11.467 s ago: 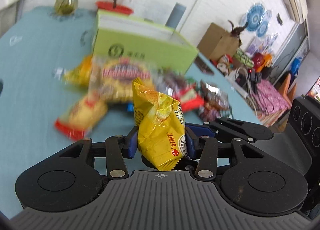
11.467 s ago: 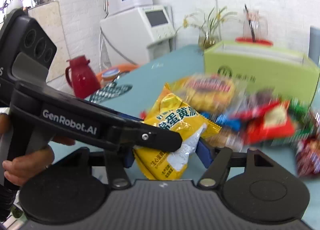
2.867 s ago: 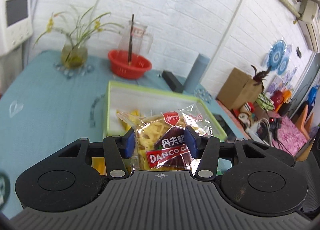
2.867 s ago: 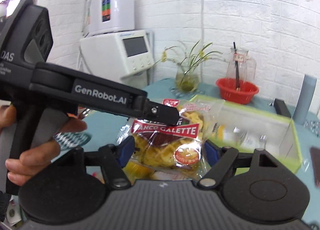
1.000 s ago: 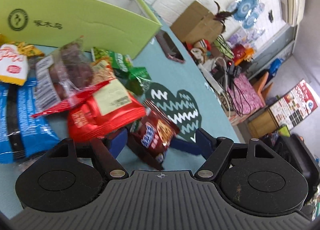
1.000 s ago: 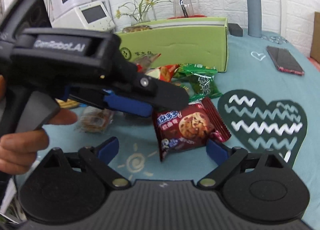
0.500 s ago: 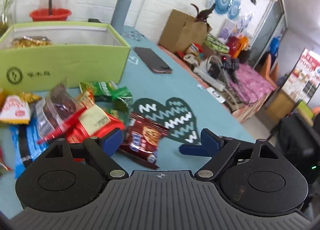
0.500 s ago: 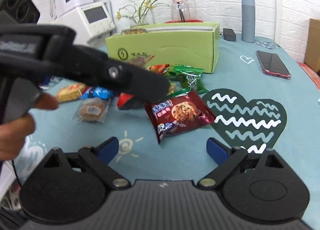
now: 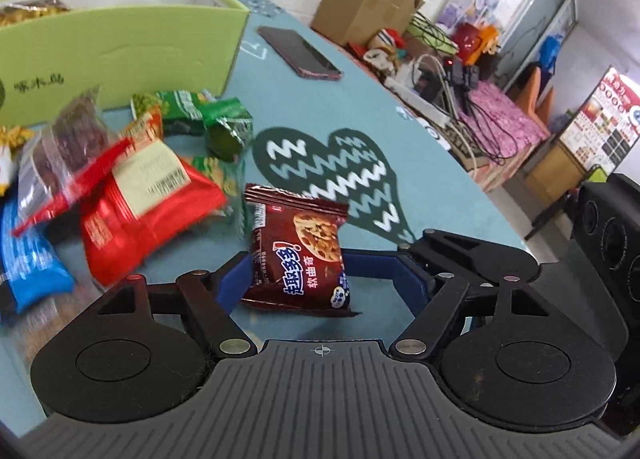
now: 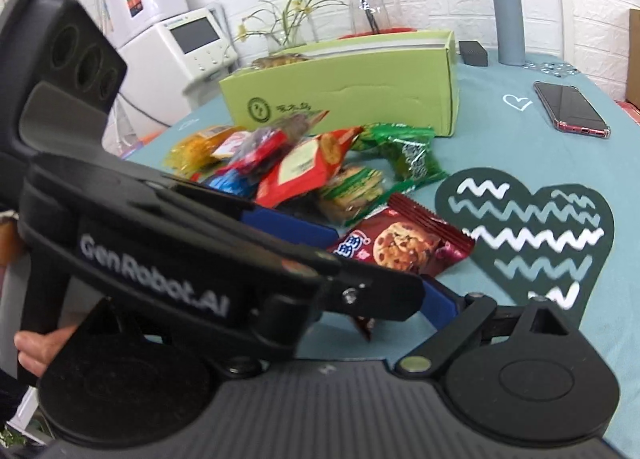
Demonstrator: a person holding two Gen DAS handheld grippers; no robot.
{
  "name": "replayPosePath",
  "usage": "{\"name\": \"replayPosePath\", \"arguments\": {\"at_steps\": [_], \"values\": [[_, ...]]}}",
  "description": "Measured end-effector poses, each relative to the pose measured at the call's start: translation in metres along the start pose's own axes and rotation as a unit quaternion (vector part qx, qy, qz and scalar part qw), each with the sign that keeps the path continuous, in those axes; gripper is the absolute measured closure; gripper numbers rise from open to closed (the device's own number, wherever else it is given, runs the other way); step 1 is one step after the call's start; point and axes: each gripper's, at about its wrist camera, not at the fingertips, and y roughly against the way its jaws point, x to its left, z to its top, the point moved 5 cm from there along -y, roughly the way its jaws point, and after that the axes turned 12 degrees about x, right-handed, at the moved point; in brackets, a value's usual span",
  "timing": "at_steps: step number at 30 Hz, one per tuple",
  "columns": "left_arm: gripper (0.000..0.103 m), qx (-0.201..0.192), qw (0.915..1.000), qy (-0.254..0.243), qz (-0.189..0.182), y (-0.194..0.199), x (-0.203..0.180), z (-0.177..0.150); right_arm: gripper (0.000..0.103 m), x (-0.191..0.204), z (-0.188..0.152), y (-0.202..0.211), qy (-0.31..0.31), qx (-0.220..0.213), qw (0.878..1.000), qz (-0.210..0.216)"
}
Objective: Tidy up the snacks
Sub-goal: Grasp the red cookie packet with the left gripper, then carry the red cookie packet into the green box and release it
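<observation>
The cookie packet (image 9: pixel 298 255) lies on the bench (image 9: pixel 420 147) between the fingers of the left claw (image 9: pixel 298 271), its long axis running away from the claw toward the heart print (image 9: pixel 332 175). That claw has just been narrowing and now nips the packet's sides. The right claw (image 10: pixel 400 291) is close on the packet's right, spread wide and empty; the left is nearer. 1 green box (image 9: pixel 120 47) stands beyond the pile, 1 red bag (image 9: pixel 140 199) left of the claw, 1 phone (image 9: pixel 300 53) far ahead.
</observation>
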Motion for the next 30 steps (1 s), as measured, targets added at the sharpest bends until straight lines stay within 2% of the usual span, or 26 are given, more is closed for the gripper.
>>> {"name": "replayPosePath", "arguments": {"at_steps": [5,9,11,14,16,17,18,20,23,25,30], "values": [[0.036,0.004,0.9999,-0.002,-0.011,0.01,-0.019,-0.029,0.009,0.016,-0.025,0.017,0.012,0.0,1.0,0.003],[0.035,-0.014,0.9996,0.022,0.006,0.019,-0.007,-0.022,0.009,0.008,-0.027,0.025,-0.002,-0.026,0.998,-0.061],[0.036,-0.011,0.9995,0.031,0.002,0.017,-0.002,-0.018,0.009,0.001,-0.025,0.023,-0.021,-0.03,0.997,-0.066],[0.045,0.008,0.9997,0.024,0.006,0.005,-0.003,-0.019,0.01,0.001,-0.024,0.014,-0.017,-0.023,0.997,-0.069],[0.047,-0.002,0.9998,0.003,0.02,0.002,-0.007,-0.021,0.013,0.006,-0.025,0.009,-0.006,-0.025,0.997,-0.079],[0.064,-0.004,0.9996,-0.008,0.026,0.001,-0.009,-0.023,0.026,0.008,-0.026,0.009,0.004,-0.026,0.996,-0.087],[0.073,-0.002,0.9996,-0.016,0.024,0.0,-0.011,-0.024,0.031,0.012,-0.025,0.009,0.013,-0.026,0.995,-0.092],[0.076,-0.006,0.9992,-0.021,0.035,0.002,-0.012,-0.024,0.034,0.013,-0.024,0.012,0.014,-0.028,0.995,-0.094],[0.077,-0.021,0.9989,-0.021,0.037,0.013,-0.014,-0.014,0.035,0.009,-0.011,0.022,0.002,-0.046,0.996,-0.082],[0.077,-0.041,0.9981,-0.027,0.037,0.027,-0.015,0.001,0.033,0.01,0.006,0.029,0.016,-0.065,0.994,-0.089],[0.076,-0.089,0.994,-0.033,0.054,0.058,-0.001,0.066,0.033,0.008,0.078,0.029,0.066,-0.103,0.986,-0.112]]}}
